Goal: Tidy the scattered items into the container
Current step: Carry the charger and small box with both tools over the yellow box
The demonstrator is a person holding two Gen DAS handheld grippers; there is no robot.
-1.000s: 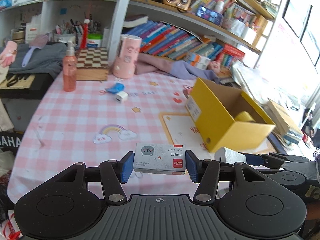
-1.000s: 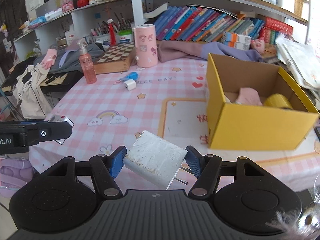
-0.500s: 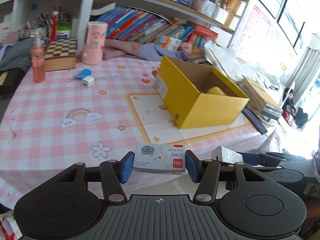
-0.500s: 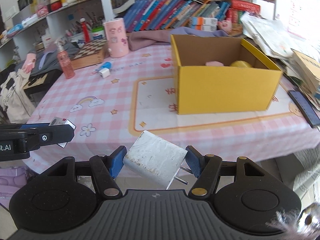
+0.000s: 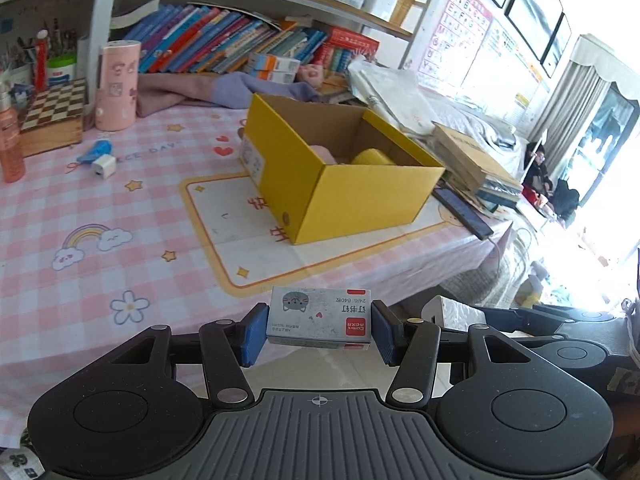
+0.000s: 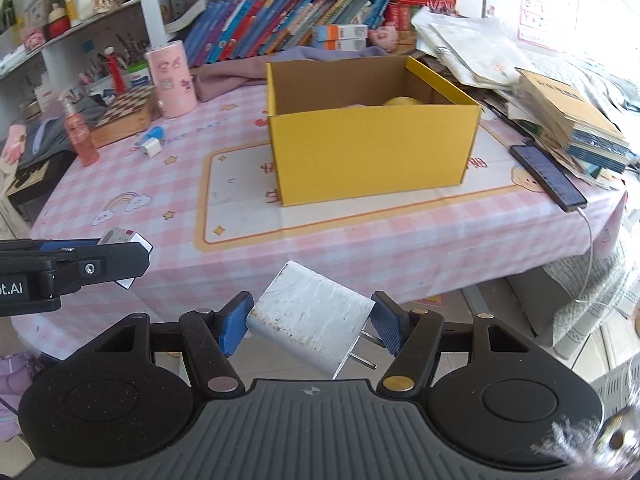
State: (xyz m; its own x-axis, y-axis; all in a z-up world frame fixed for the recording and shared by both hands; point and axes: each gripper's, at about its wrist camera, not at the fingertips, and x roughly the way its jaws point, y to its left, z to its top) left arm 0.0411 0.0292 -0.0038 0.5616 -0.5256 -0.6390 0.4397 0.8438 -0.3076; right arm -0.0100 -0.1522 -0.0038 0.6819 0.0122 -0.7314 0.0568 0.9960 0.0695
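My left gripper [image 5: 318,330] is shut on a small grey staples box [image 5: 320,316] with a cat picture, held off the table's near edge. My right gripper [image 6: 310,326] is shut on a white plug charger [image 6: 310,316], prongs pointing right. The open yellow cardboard box [image 5: 352,200] stands on the table ahead, with a yellow item [image 5: 372,158] and a pink item [image 5: 322,152] inside; it also shows in the right wrist view [image 6: 372,152]. A small white charger [image 5: 104,166] and a blue item [image 5: 94,150] lie at the far left.
A pink cylinder [image 5: 118,88], chessboard box [image 5: 54,114] and orange spray bottle [image 5: 10,140] stand at the back left. A phone [image 6: 548,176] and stacked books [image 6: 572,120] sit right of the box. Bookshelves line the back.
Both grippers have pulled back from the table and swung right, still holding their items. The yellow box now sits further away and more central.
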